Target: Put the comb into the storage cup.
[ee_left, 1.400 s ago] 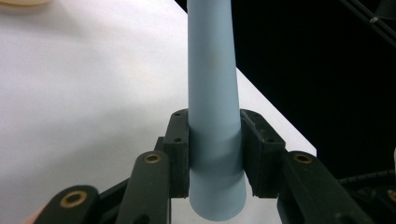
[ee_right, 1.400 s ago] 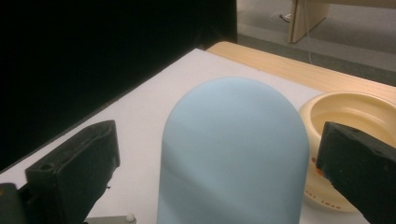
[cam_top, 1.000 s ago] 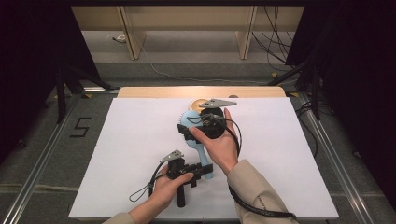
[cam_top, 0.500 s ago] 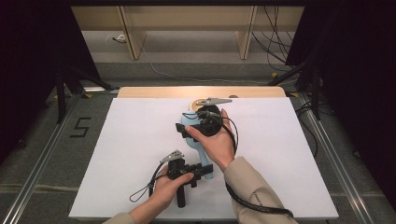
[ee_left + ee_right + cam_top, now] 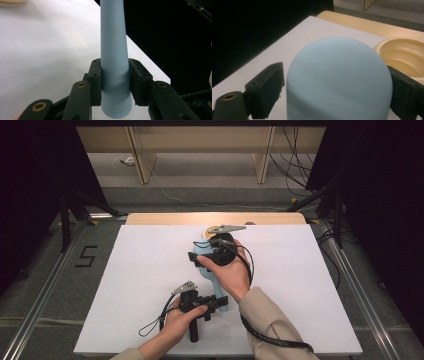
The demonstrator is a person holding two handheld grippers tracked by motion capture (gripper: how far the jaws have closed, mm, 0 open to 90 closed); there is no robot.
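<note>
High view, floor mark "5" (image 5: 86, 256), left gripper (image 5: 115, 82) clamping blue handle (image 5: 113, 45), right gripper (image 5: 337, 92) closing around its dome.

- The left gripper (image 5: 115, 85) has matte black jaws; brass-coloured bushings sit in the linkage arms behind the fingers, with small dark screws just beside the pads.
- The right gripper (image 5: 337, 95) has matching black blocky fingers.
- Grey three-cornered plates top both.
- Black cables trail behind.
- Beige sleeves (image 5: 272, 320).
</note>
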